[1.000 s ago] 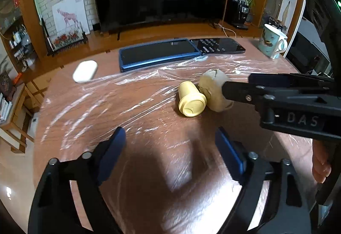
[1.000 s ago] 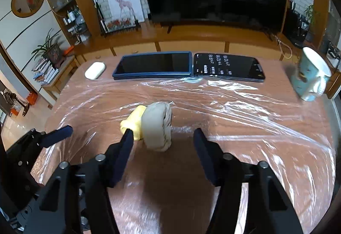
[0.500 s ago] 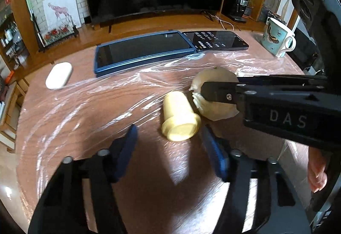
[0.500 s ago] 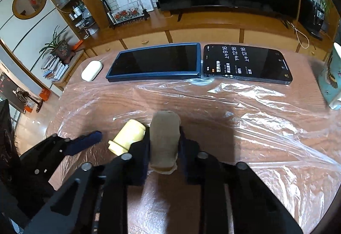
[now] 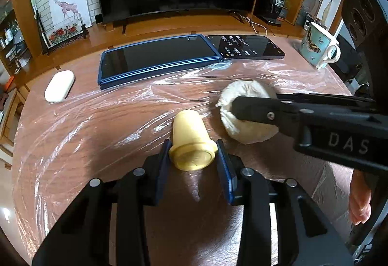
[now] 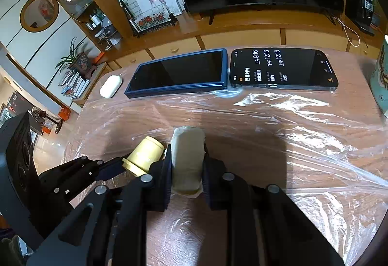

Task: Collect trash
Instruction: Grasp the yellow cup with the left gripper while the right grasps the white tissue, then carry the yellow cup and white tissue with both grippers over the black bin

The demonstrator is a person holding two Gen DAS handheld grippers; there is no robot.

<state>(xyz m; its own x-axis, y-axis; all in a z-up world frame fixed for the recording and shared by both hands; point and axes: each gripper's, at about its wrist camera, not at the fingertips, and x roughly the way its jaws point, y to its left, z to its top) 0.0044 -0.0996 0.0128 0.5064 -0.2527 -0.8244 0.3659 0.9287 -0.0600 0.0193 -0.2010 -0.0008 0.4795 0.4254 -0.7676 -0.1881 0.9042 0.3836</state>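
Plastic-covered table (image 5: 80,120): both tongs, earlier agape, now clenched on yellow cup (image 5: 190,142) and paper wad (image 6: 187,157).

"DAS" is printed in pale letters on the right gripper (image 5: 228,108). "9:16" and "12:16" twice are shown on the phone (image 6: 282,69) screen.

A second ago the left gripper (image 5: 192,157) stood wide open, short of the small pale-yellow plastic cup (image 5: 190,142) lying on its side; it has since moved forward over the cup and its jaws have just closed, the blue pads pressing the cup's flared rim on both sides. The right gripper (image 6: 186,164) has likewise advanced and shut on the crumpled off-white paper wad (image 6: 187,157), which previously lay loose between its open fingers.
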